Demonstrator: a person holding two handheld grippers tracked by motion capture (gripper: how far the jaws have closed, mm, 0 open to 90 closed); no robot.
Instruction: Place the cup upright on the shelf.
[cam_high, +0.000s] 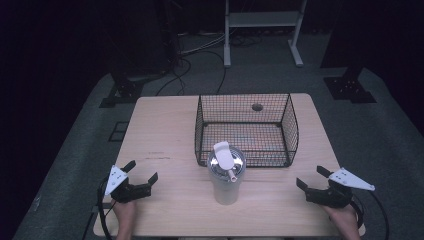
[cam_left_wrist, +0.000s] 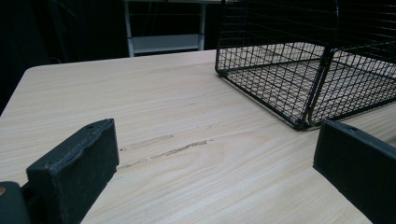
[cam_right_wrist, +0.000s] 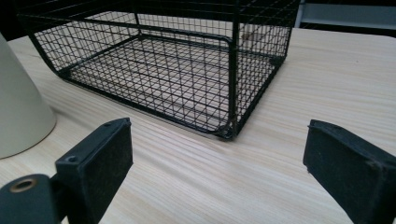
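The left tool (cam_high: 144, 170) rests low on the near left of the tabletop (cam_high: 160, 130), its jaws spread wide with nothing between them. The right tool (cam_high: 310, 177) sits at the near right edge, jaws likewise wide apart and empty. Each is held by a hand (cam_high: 125, 212) coming in from the bottom.

Between the two tools, somewhat nearer the left one, stands a translucent shaker bottle (cam_high: 226, 177) with a white flip lid, upright, well apart from both. Just beyond it, touching or nearly touching its far side, lies a black wire basket (cam_high: 288, 125), open at the top with nothing visible inside.

From the left gripper view the basket's near corner (cam_left_wrist: 306, 122) lies ahead and to the right of the jaws, with bare wood and a scuff mark (cam_left_wrist: 163, 150) before them. The right gripper view shows the basket (cam_right_wrist: 231, 128) straight ahead and the bottle's pale side (cam_right_wrist: 18, 107) at far left. On the floor beyond the tabletop stands a white frame (cam_high: 262, 20).
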